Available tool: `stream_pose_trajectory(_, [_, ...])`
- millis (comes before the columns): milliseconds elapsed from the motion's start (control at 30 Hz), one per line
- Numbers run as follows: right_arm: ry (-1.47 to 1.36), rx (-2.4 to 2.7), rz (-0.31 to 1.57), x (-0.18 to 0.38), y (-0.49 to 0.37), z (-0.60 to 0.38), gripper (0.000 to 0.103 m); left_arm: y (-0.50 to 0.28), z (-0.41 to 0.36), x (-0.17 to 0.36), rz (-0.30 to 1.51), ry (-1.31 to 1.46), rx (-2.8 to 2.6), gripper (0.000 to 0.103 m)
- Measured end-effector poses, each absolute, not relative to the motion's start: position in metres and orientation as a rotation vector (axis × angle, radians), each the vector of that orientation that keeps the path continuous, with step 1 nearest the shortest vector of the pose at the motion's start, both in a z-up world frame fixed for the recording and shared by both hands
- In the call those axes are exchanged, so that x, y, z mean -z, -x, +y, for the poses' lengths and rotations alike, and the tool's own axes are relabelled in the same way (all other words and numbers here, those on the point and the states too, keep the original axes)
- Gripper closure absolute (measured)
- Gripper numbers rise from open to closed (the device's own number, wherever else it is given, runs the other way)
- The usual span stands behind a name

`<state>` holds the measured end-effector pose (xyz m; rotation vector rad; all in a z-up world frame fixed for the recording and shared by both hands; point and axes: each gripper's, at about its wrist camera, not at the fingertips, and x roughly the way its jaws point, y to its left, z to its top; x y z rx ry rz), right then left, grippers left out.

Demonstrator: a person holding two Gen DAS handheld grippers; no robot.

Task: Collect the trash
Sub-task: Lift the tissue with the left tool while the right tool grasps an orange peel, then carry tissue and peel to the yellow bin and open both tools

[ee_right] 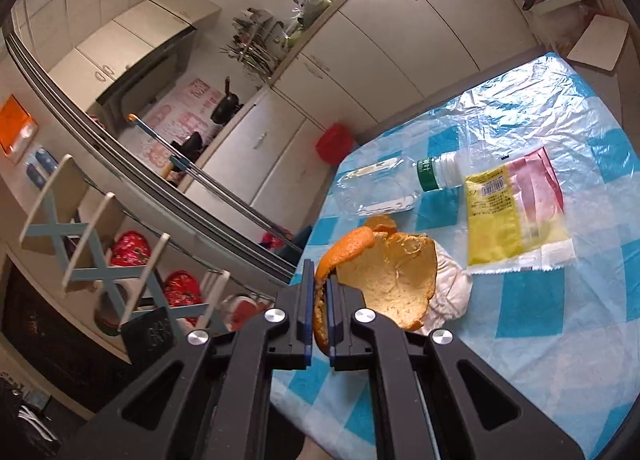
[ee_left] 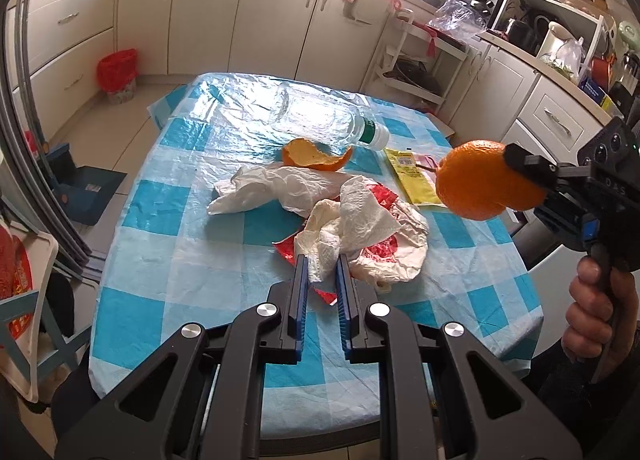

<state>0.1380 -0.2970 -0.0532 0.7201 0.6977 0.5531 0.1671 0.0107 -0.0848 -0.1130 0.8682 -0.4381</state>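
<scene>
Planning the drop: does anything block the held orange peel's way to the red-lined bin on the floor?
Nothing visible: the curved orange peel, pinched in the right gripper, hangs above the checked table; the red-lined floor bin stands unobstructed.

- Table (ee_left: 132,324): covered by a blue-and-white checked cloth under a clear, wrinkled plastic sheet.
- Clear plastic bottle (ee_left: 316,115): at about 12 o'clock from the table's middle in the left wrist view, lying on its side, green label and white cap towards 3 o'clock.
- Orange peel (ee_left: 316,157): just in front of the bottle, touching the tissue below it.
- White tissue (ee_left: 276,189): crumpled, near the centre.
- Second crumpled tissue (ee_left: 352,227): at 4 o'clock from the first, on a red-and-white wrapper (ee_left: 392,256).
- Yellow packet (ee_left: 412,175): flat, at 2 o'clock, beside the bottle cap.
</scene>
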Motion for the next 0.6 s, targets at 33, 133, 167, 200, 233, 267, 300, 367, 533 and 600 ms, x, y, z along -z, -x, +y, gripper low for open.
stream_pose_trajectory(33, [-0.734,-0.561,0.689,0.051,-0.128,-0.301,0.097,-0.164,0.008,0.082,0.864,0.108,0.443,0.090])
stream_pose_trajectory(133, [-0.738,-0.554,0.667,0.044,-0.105,-0.310,0.097,-0.155,-0.002,0.073,0.850,0.093,0.464,0.090])
stream_pose_trajectory(167, [-0.727,-0.543,0.662,0.044,-0.098,-0.313,0.097,-0.152,-0.006,0.070,0.846,0.088,0.473,0.090])
stream_pose_trajectory(200, [-0.721,-0.530,0.658,0.044,-0.090,-0.317,0.097,-0.148,-0.011,0.067,0.842,0.085,0.483,0.090])
stream_pose_trajectory(233, [-0.723,-0.521,0.656,0.046,-0.085,-0.319,0.097,-0.145,-0.015,0.065,0.839,0.079,0.491,0.090])
stream_pose_trajectory(267, [-0.734,-0.512,0.654,0.050,-0.081,-0.323,0.097,-0.141,-0.020,0.062,0.837,0.073,0.501,0.090])
stream_pose_trajectory(300, [-0.746,-0.501,0.652,0.053,-0.077,-0.326,0.097,-0.138,-0.026,0.060,0.836,0.065,0.510,0.090])
stream_pose_trajectory(367, [-0.781,-0.479,0.644,0.061,-0.069,-0.335,0.097,-0.130,-0.038,0.056,0.833,0.048,0.531,0.090])
stream_pose_trajectory(533, [-0.787,-0.430,0.619,0.061,-0.051,-0.353,0.097,-0.110,-0.067,0.045,0.817,0.005,0.582,0.090])
stream_pose_trajectory(600, [-0.790,-0.401,0.609,0.063,-0.043,-0.363,0.097,-0.104,-0.079,0.042,0.817,-0.012,0.598,0.090])
